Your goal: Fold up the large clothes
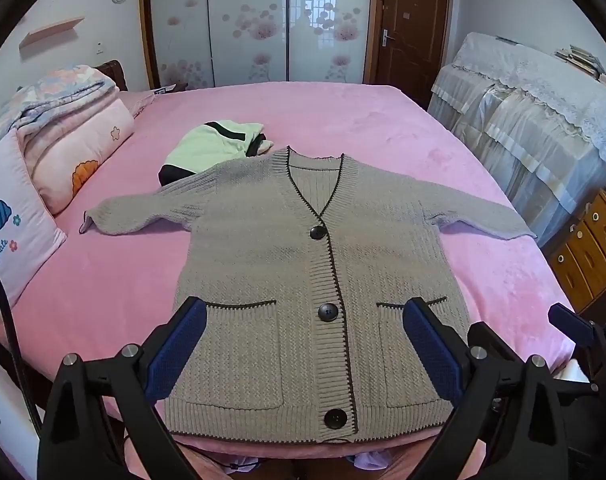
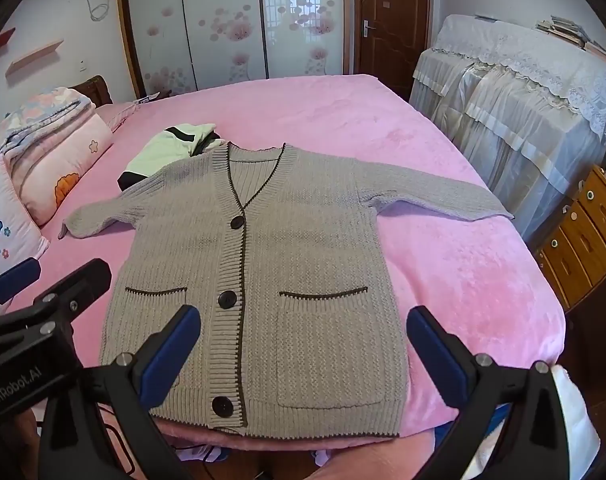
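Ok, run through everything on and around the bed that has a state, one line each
Cardigan: spread flat, face up, buttoned, both sleeves out, unfolded.
Green garment: bundled beyond the cardigan's left shoulder.
Left claw: open, over the hem, holding nothing.
Right claw: open, over the hem, holding nothing.
Quilts: folded and stacked.
Door: shut.
Drawers: shut.

Lighting: even, soft daylight, reflected in wardrobe doors (image 1: 259,20). Shadows faint. Focus sharp. Fisheye bending and black vignetting at corners.
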Available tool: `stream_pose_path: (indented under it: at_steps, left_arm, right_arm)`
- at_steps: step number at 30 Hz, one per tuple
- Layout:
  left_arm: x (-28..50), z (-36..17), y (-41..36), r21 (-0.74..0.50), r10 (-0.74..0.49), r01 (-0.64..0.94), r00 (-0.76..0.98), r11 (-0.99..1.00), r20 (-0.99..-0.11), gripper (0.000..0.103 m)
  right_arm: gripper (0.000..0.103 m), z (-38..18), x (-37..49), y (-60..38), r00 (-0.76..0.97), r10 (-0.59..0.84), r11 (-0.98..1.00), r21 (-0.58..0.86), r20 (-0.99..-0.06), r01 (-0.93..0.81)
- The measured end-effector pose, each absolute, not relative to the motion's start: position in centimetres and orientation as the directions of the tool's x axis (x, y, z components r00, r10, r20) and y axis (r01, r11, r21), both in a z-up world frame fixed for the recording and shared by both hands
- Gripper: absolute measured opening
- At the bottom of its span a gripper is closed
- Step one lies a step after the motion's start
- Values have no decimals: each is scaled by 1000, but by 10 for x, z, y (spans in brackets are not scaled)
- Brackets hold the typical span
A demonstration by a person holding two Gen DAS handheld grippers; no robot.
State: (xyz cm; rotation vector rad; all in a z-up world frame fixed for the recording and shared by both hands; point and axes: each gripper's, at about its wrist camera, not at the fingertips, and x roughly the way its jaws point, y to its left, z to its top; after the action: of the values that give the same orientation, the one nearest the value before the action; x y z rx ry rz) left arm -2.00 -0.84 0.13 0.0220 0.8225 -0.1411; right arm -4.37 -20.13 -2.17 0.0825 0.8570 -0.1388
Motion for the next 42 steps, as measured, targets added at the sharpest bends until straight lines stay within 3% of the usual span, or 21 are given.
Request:
stream_pose_path:
  at_steps: [42]
  left_arm:
    - [-16,-10,-4,-39,-81,79,632,996,-770,98]
  right_arm:
    - [103,-13,-49,-218,664,-135,978,9,-736,209]
